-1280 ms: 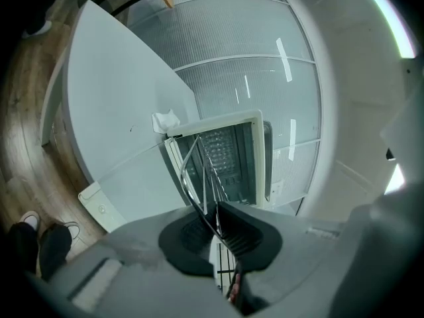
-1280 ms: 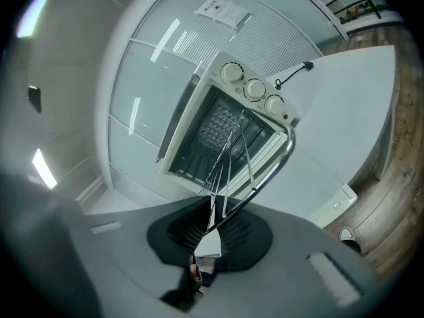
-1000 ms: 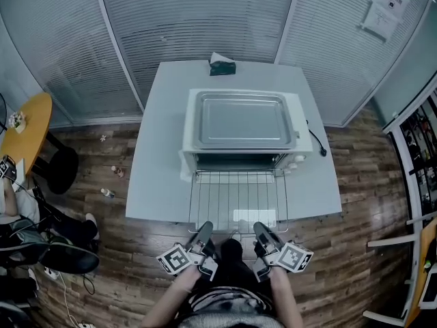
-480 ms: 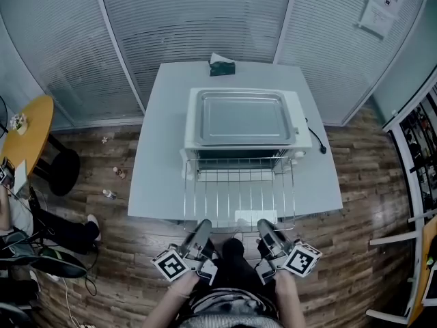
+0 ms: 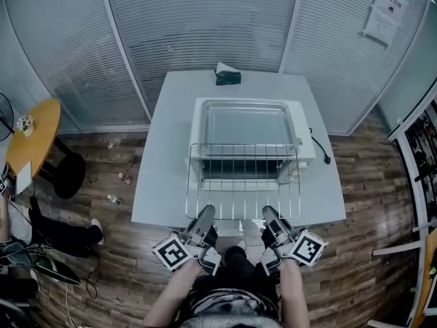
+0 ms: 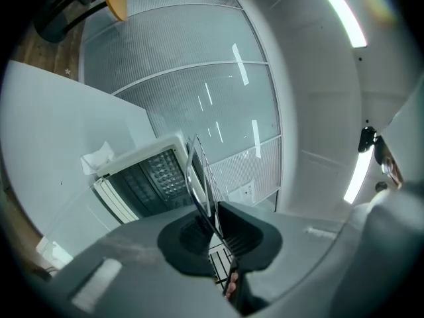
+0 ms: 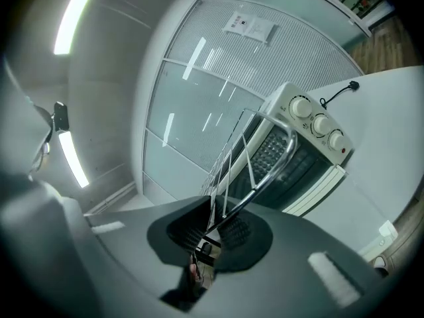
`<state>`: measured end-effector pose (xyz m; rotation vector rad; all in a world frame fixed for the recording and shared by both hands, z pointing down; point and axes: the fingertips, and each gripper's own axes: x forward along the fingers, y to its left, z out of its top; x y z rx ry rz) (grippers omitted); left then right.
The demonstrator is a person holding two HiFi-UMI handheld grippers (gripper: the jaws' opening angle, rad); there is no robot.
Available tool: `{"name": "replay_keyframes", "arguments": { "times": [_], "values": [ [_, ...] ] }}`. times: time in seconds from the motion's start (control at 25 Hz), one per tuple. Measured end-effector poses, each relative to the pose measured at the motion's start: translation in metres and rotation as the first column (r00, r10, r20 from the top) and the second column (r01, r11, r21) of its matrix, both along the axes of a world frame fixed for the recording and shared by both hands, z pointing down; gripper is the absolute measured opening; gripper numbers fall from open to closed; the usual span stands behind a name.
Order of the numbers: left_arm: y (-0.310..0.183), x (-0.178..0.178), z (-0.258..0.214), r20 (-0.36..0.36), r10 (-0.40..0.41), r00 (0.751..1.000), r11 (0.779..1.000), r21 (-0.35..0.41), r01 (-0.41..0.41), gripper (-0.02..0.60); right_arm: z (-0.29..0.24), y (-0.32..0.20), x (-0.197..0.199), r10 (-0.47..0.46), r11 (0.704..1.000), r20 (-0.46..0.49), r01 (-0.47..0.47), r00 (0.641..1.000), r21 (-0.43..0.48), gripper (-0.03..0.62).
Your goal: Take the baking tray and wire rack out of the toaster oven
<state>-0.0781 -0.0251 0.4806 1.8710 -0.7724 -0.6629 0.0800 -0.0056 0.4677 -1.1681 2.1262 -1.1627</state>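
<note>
Both grippers hold the wire rack (image 5: pixel 243 182) in the air in front of the toaster oven (image 5: pixel 305 144).

The left gripper (image 5: pixel 203 219) and the right gripper (image 5: pixel 271 219) each have their jaws closed on the near edge of the rack, left and right of its middle, with the wire pinched between the dark pads in both gripper views. From the head view the rack lies roughly flat above the near part of the white table (image 5: pixel 162 157), and its far edge overlaps the oven's open front. The baking tray (image 5: pixel 246 123) sits on top of the oven, its open side up. A dark tissue box (image 5: pixel 228 76) stands at the far edge of the table, behind the oven. A black cord (image 5: pixel 321 149) trails off the oven's right side.
</note>
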Motion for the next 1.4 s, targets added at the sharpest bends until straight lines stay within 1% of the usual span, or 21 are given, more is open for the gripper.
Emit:
{"name": "replay_keyframes", "arguments": {
  "times": [0.16,0.32,0.44,0.56,0.64,0.72,0.76,0.84,0.92,0.96,1.0,1.04,1.08,1.12,1.16,1.2,1.24,1.28,1.32,1.36,1.4],
  "values": [
    [-0.025,0.005,-0.008,0.009,0.007,1.0,1.0,0.006,-0.007,0.008,-0.006,-0.026,0.004,-0.004,1.0,-0.002,0.004,1.0,-0.006,0.023],
    [-0.053,0.013,-0.015,-0.004,0.005,1.0,1.0,-0.015,-0.005,0.008,-0.009,-0.055,0.013,0.0,1.0,0.002,0.0,1.0,-0.031,0.029],
    [-0.075,0.019,-0.016,-0.02,-0.006,1.0,0.999,-0.046,0.005,0.008,-0.015,-0.079,0.018,-0.008,1.0,0.006,0.008,1.0,-0.029,0.031],
    [-0.094,0.024,-0.016,-0.048,-0.021,0.999,0.996,-0.091,0.017,0.008,-0.014,-0.1,0.026,-0.01,0.999,0.014,0.011,1.0,-0.051,0.035],
    [-0.104,0.027,-0.018,-0.05,-0.03,0.998,0.995,-0.094,0.025,0.008,-0.015,-0.113,0.03,-0.016,0.999,0.018,0.017,1.0,-0.049,0.034],
    [-0.113,0.029,-0.015,-0.048,-0.041,0.998,0.994,-0.108,0.035,0.008,-0.01,-0.123,0.034,0.001,0.996,0.029,0.002,1.0,-0.087,0.032],
    [-0.117,0.03,-0.014,-0.051,-0.045,0.998,0.993,-0.112,0.039,0.008,-0.01,-0.127,0.035,0.002,0.996,0.03,0.0,1.0,-0.089,0.032],
    [-0.125,0.031,-0.015,-0.065,-0.046,0.997,0.994,-0.1,0.04,0.009,-0.015,-0.136,0.034,-0.007,0.998,0.027,0.009,1.0,-0.062,0.031],
    [-0.13,0.034,-0.018,-0.059,-0.054,0.997,0.996,-0.08,0.05,0.014,-0.018,-0.14,0.036,-0.006,0.999,0.028,0.007,1.0,-0.046,0.039],
    [-0.132,0.035,-0.02,-0.046,-0.067,0.997,0.996,-0.068,0.064,0.017,-0.021,-0.141,0.04,-0.003,1.0,0.027,0.004,1.0,-0.029,0.054],
    [-0.133,0.037,-0.023,-0.03,-0.083,0.996,0.995,-0.052,0.082,0.02,-0.024,-0.14,0.046,0.005,1.0,0.025,-0.004,1.0,-0.014,0.102],
    [-0.132,0.038,-0.025,-0.01,-0.098,0.995,0.995,-0.03,0.098,0.043,-0.025,-0.139,0.052,0.014,1.0,0.016,-0.014,1.0,-0.003,0.137],
    [-0.131,0.035,-0.027,0.012,-0.106,0.994,0.994,0.001,0.106,0.07,-0.025,-0.137,0.056,0.021,1.0,-0.005,-0.021,1.0,0.003,0.184],
    [-0.13,0.031,-0.029,0.041,-0.108,0.993,0.994,0.039,0.106,0.08,-0.023,-0.133,0.058,0.025,1.0,-0.041,-0.025,0.999,0.004,0.237],
    [-0.127,0.023,-0.03,0.082,-0.112,0.99,0.991,0.081,0.106,0.114,-0.019,-0.128,0.059,0.027,1.0,-0.089,-0.026,0.996,0.005,0.266],
    [-0.124,0.014,-0.028,0.139,-0.124,0.982,0.986,0.124,0.107,0.157,-0.014,-0.123,0.06,0.026,1.0,-0.14,-0.025,0.99,0.01,0.295],
    [-0.12,0.006,-0.026,0.203,-0.141,0.969,0.98,0.168,0.107,0.19,-0.011,-0.118,0.063,0.029,0.999,-0.189,-0.025,0.982,0.021,0.333],
    [-0.117,0.002,-0.024,0.258,-0.154,0.954,0.974,0.203,0.102,0.219,-0.01,-0.113,0.068,0.039,0.999,-0.233,-0.03,0.972,0.039,0.347],
    [-0.115,0.001,-0.024,0.295,-0.158,0.942,0.972,0.216,0.096,0.227,-0.01,-0.109,0.074,0.058,0.997,-0.276,-0.043,0.959,0.061,0.353],
    [-0.115,0.002,-0.023,0.313,-0.155,0.937,0.974,0.207,0.092,0.229,-0.012,-0.106,0.082,0.087,0.994,-0.322,-0.063,0.943,0.085,0.356],
    [-0.116,0.002,-0.02,0.326,-0.151,0.933,0.979,0.182,0.095,0.235,-0.015,-0.104,0.088,0.122,0.99,-0.374,-0.086,0.919,0.111,0.373]
  ]
}}
